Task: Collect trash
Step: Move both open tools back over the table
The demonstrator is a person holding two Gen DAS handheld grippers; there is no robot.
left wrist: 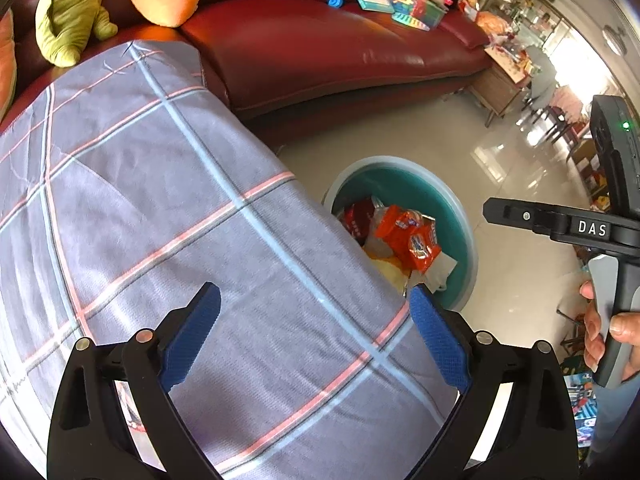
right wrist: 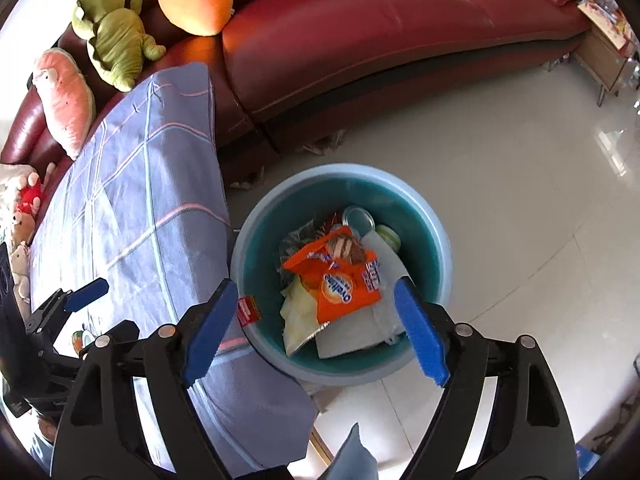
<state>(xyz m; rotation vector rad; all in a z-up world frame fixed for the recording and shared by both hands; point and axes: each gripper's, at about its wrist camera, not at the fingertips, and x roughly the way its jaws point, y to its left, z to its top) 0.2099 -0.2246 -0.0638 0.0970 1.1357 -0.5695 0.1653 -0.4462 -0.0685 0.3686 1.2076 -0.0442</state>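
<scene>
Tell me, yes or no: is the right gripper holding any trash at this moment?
No. The right gripper stands open and empty above the bin, and the orange wrapper lies inside it.

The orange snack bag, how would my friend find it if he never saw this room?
Find the red sofa, then the round teal bin on the floor before it. The orange snack bag lies on top of the pile inside, the only bright orange wrapper among pale papers.
</scene>
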